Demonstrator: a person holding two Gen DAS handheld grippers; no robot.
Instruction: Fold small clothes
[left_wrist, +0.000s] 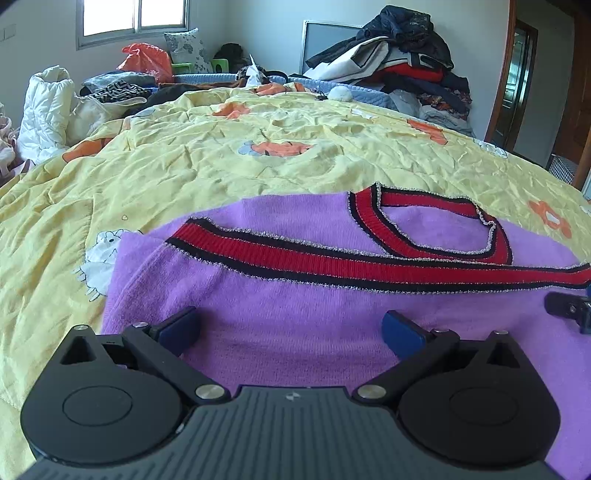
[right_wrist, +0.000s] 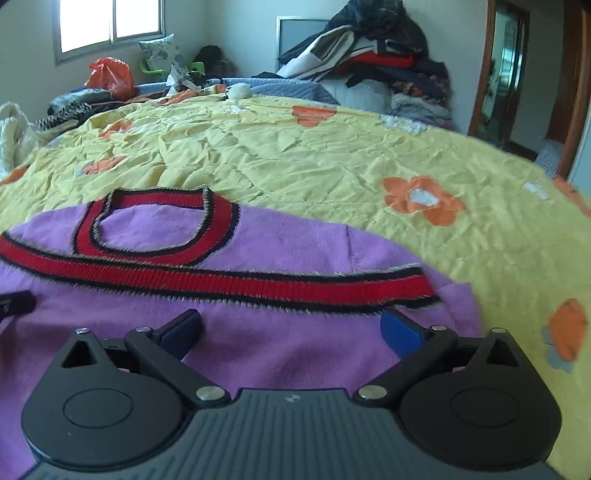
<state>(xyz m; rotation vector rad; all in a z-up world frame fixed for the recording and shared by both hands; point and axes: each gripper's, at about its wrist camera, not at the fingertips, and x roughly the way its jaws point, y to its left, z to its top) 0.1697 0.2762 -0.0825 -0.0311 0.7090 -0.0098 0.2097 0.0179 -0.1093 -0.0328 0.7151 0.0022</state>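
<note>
Both grippers sit low over the near part of the garment with their jaws spread wide and nothing between them: my left gripper (left_wrist: 290, 330) hangs over the purple knit toward its left side, my right gripper (right_wrist: 291, 328) over the right side, and in the left wrist view I can see a dark bit of the other tool poking in at the right margin. What I'm working on is a small purple sweater (left_wrist: 295, 343) with a red-and-black trimmed neckline (left_wrist: 436, 229), lying on the yellow floral quilt (left_wrist: 221, 155) that covers the bed. A long red band (right_wrist: 236, 280) with black edging runs across it just below the neck opening, which reads to me as the hem brought up over the body, so I judge one fold is already in and I'm between folds. What comes next, I think, is a sideways fold or a tidy-up: each tool needs to drop to a side edge, pinch through both layers rather than just the top one, and carry it across without dragging the band askew. Heaped clothes (left_wrist: 402, 55) sit well apart at the far end.
</note>
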